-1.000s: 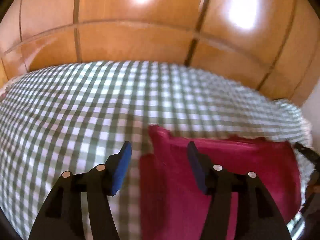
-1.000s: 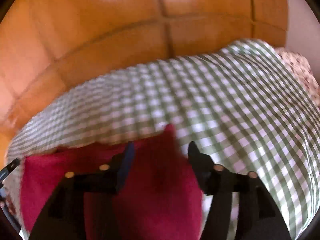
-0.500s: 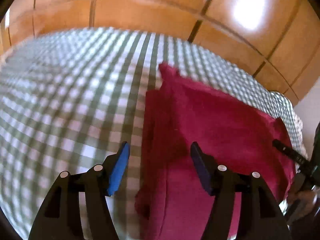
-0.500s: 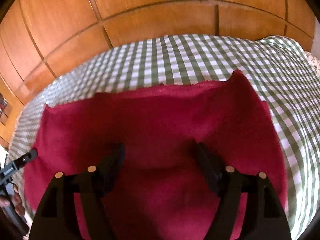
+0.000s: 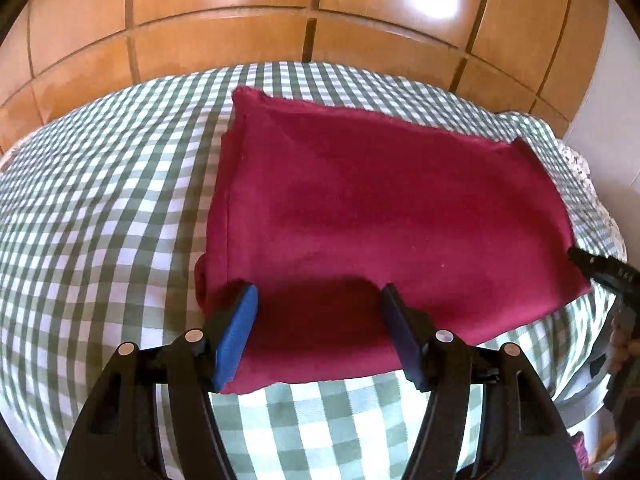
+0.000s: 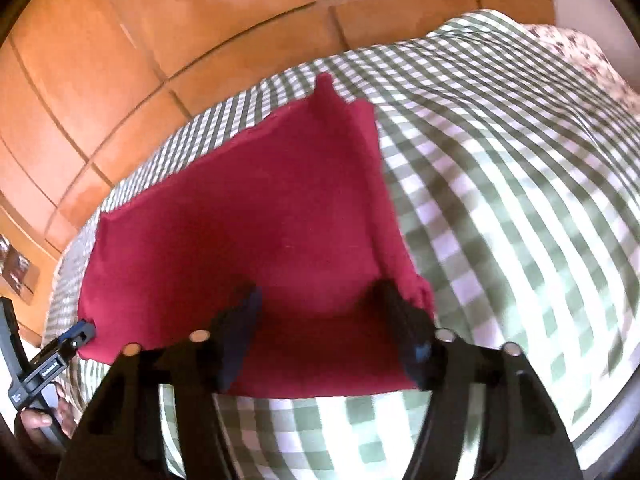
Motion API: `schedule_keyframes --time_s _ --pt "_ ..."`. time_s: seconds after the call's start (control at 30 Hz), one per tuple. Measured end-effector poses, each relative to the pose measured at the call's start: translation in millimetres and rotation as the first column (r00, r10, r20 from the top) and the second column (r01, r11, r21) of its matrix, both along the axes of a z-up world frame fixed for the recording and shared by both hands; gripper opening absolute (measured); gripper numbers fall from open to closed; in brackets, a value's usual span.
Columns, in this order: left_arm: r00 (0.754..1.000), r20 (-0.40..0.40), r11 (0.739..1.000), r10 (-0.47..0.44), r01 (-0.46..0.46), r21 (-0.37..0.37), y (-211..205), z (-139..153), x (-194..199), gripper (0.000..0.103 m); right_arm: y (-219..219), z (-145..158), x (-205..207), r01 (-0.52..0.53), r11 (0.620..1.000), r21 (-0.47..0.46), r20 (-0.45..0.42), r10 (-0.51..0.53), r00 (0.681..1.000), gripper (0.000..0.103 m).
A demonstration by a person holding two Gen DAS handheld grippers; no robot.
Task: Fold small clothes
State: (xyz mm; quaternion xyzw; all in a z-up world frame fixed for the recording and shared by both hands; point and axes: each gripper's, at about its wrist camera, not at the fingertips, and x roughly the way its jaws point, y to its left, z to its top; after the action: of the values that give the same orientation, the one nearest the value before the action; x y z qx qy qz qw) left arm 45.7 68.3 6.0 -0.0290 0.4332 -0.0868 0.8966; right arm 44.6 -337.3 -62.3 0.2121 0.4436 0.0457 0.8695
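From the left wrist view, the left gripper (image 5: 318, 312) hangs with its jaws spread wide and nothing between them but air; its blue pads (image 5: 236, 336) sit just above the near edge of the crimson cloth (image 5: 384, 216), one pad over the cloth's near left corner, the other further in along the same edge. The cloth lies folded into a rough rectangle on the green-and-white checked bedspread (image 5: 100, 208), stretching ahead of the jaws and off to their right, with an extra layer showing along its left side. Beyond the jaws, past the bed's far edge, stands a wall of wooden panels (image 5: 224, 36). At the right border, the right gripper (image 5: 600, 272) reaches the cloth's right corner. In the right wrist view, the right gripper (image 6: 320, 320) is likewise spread wide and holding nothing, poised over the near edge of the cloth (image 6: 256, 216), which lies ahead and to the left of its jaws; the checked bedspread (image 6: 520, 200) runs away to the right.
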Motion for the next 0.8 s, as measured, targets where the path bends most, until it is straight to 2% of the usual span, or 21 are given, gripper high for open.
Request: schedule_keyframes --time_s 0.07,0.13,0.2,0.53,0.67,0.8 --pt "1.000 0.016 1.000 0.008 -0.008 0.001 0 9 -3 0.071 4 2 1 0.012 1.000 -0.012 -0.004 -0.013 1.000 0.061" --pt "0.998 0.052 0.999 0.018 -0.020 0.035 0 16 -11 0.077 12 6 1 0.007 0.999 -0.042 -0.003 -0.008 1.000 0.066" --pt "0.997 0.077 0.999 0.021 -0.024 0.047 3 24 -17 0.080 19 10 2 0.003 0.998 -0.071 -0.007 -0.004 1.000 0.071" --pt "0.995 0.098 0.997 -0.021 0.014 0.073 19 27 -30 0.080 -4 27 -20 0.096 0.992 -0.076 0.030 -0.094 0.995 0.075" --pt "0.995 0.086 0.998 -0.045 0.040 0.056 21 22 -33 0.080 -18 17 -26 0.127 0.990 -0.058 -0.004 -0.127 0.992 0.073" --pt "0.995 0.081 0.997 -0.065 0.061 0.055 23 17 -33 0.080 -20 0 -23 0.118 0.992 -0.042 -0.055 -0.120 0.991 0.060"
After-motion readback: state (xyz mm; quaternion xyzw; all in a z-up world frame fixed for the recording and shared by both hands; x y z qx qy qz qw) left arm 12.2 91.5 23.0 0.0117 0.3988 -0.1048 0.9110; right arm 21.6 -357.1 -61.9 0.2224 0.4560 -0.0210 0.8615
